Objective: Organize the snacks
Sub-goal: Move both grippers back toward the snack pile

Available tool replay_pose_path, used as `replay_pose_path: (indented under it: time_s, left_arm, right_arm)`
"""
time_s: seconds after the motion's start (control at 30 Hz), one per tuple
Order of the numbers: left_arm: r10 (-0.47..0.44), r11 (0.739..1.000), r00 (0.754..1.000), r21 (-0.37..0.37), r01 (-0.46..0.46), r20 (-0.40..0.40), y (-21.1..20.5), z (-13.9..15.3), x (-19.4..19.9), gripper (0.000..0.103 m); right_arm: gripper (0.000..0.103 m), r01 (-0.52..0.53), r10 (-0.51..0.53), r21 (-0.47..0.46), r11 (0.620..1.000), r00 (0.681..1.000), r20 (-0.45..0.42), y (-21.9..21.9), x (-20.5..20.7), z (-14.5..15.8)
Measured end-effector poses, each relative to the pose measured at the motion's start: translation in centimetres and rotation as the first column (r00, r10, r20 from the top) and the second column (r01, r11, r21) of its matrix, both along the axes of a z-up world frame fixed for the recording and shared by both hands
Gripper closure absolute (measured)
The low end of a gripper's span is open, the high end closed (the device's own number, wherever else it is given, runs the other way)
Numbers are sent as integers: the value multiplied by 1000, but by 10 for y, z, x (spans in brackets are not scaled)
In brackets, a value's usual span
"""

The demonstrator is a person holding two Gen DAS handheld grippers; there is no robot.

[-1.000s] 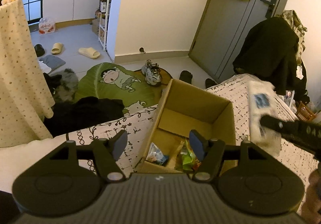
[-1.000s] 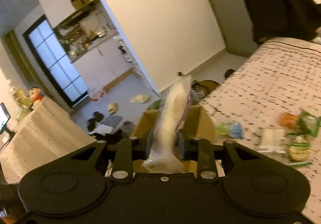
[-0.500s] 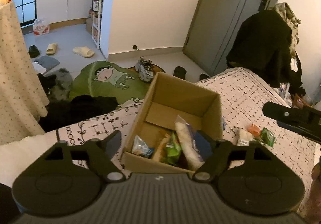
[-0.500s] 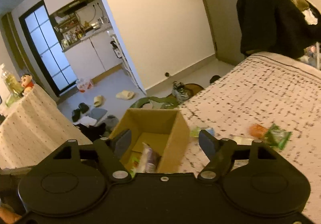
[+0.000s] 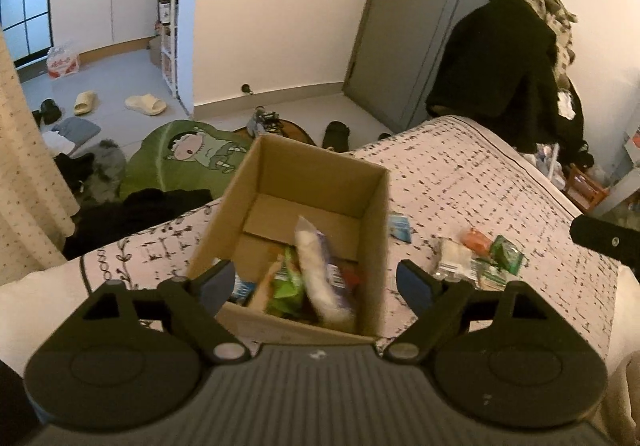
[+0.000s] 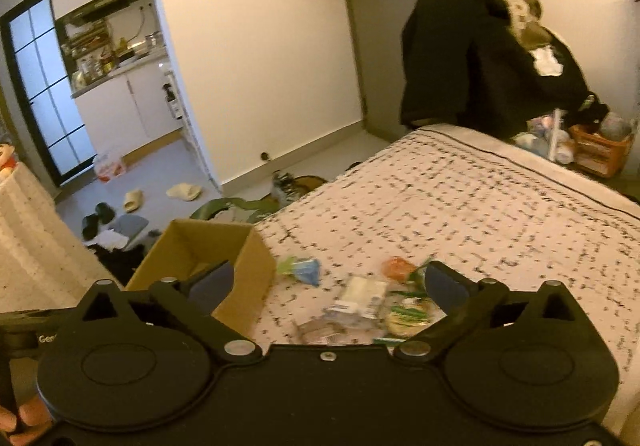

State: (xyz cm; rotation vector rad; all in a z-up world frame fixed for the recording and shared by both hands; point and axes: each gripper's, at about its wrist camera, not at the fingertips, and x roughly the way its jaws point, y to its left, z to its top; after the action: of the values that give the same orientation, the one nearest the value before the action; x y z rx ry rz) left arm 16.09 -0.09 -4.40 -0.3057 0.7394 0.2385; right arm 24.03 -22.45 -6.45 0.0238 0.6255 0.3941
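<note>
1. Looking down from the left wrist view, the cardboard box [image 5: 304,230] sits open on the patterned bedspread [image 5: 480,174], near the bed's edge on the side facing the floor.
2. Left gripper [image 5: 318,280] has its jaws spread wide, having just been opening, with nothing pinched between them. The near wall of the box shows in the gap, but the blue pads aren't touching it.
3. Inside the box: a long white packet [image 5: 316,266] leaning up against the right side, a green packet [image 5: 286,282] just beside it, and something blue [image 5: 244,288] in the near left corner. There's a bit of red next to the white one too, but it's blurry, so I can't tell what it is.
4. Right gripper [image 6: 328,282] is also wide apart, jaws just been opening, and empty. It's over the bedspread right of the box, with loose snacks showing between its fingers.
5. Still lying on the bed: a small blue-green packet [image 6: 304,269] just beside the box's right wall, a white packet [image 6: 362,296], an orange one [image 6: 398,268], a green packet [image 5: 506,252], and a clear wrapper [image 6: 320,328] closest to the camera. They're bunched together well apart from the far edge of the bed.
6. Background stuff: a green cartoon rug [image 5: 188,158] on the floor beyond the box, slippers [image 5: 146,104] near the kitchen doorway, and a dark coat [image 5: 504,66] piled at the far corner of the bed.
</note>
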Motion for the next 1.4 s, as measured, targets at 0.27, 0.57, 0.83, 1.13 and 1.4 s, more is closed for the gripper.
replay_pose_path:
  time_s: [0.27,0.57,0.83,1.13,1.4]
  left_arm:
    - [-36,999,999,-5,36,4,-28,-1,11,16]
    - [-68,998,998,6,68,7,-60,-7,27,16]
    - [-113,993,994,-16,113,10,-89,-25,45,16]
    - [-144,987,990,-73,144,6,-108,-58,63,17]
    - [-117,992,993,-44,116,-16,-122,-88,91,17]
  right_arm:
    - [0,84,-84,3,996,996,-13,-35,7,-3]
    - [0,181,-176,66,981,982,-75,-74,21,-19]
    - [0,233,-217,86,969,963,-161,-85,42,-46]
    - [0,195,-185,45,980,968,-172,-72,54,-56]
    - [0,176,-171,-2,984,958,-230,-59,76,-80]
